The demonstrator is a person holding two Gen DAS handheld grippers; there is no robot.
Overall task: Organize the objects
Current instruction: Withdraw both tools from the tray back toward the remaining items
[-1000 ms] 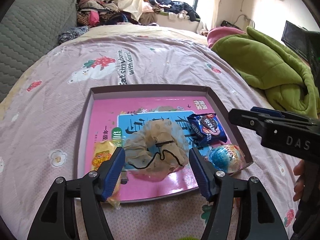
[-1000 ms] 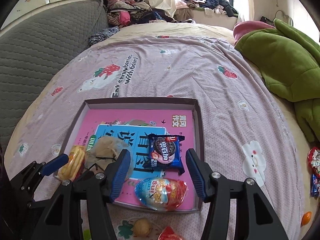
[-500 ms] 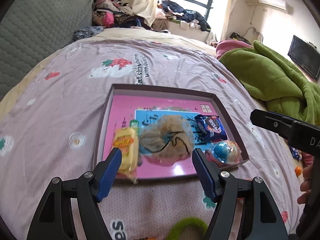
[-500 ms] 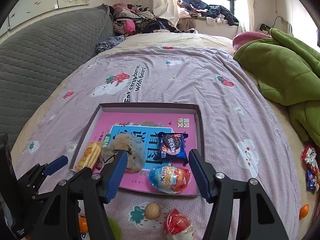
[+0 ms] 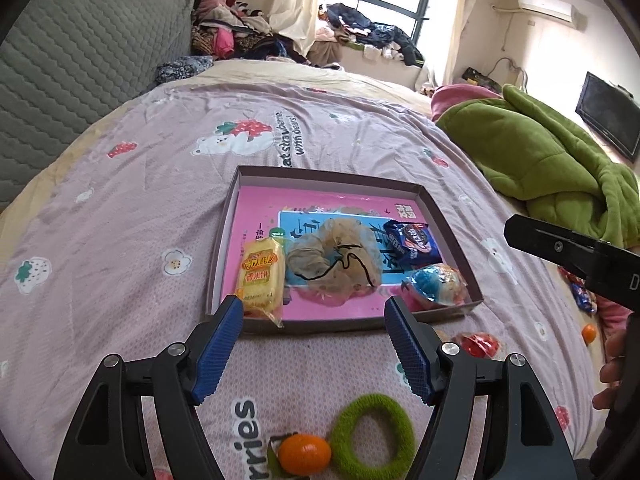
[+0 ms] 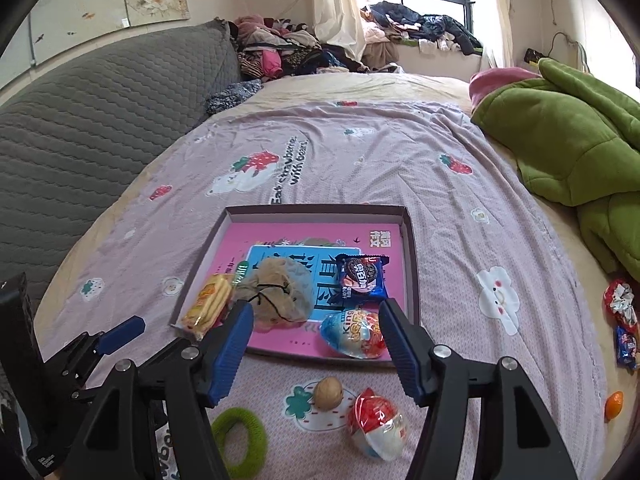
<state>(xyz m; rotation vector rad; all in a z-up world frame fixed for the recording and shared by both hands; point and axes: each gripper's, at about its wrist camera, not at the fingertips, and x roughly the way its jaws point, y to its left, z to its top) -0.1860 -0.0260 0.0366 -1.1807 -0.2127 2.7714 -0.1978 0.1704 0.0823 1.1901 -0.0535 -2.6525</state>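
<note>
So the whole thing sits on a soft pinkish bedsheet (image 6: 360,152) with a fine waffle weave and strawberry-bear prints, and a quilted grey headboard (image 6: 100,120) on the far left.

The shallow cardboard tray (image 6: 412,248) with dark walls and a glossy pink printed bottom lies in the middle of the bed. Inside it, left to right: a crinkly yellow snack pack (image 6: 208,306) leaning on the left wall, a floppy beige mesh pouch (image 6: 280,292) with a black drawstring, a shiny blue cookie packet (image 6: 362,278) lying flat, and an egg-shaped blue and red foil wrapper (image 6: 354,334) in the near right corner.

Outside the tray on the near side: a fuzzy green ring (image 5: 372,436) with a small glossy orange (image 5: 304,454) touching its left side, then a wrinkly round walnut (image 6: 328,392), then a red and white plastic egg (image 6: 378,424). A puffy green blanket (image 6: 560,140) is heaped at far right.

The left gripper (image 5: 314,346) hovers just short of the tray, its ribbed blue pads spread wide with nothing between them. The right gripper (image 6: 316,346) is also empty, jaws opening.
</note>
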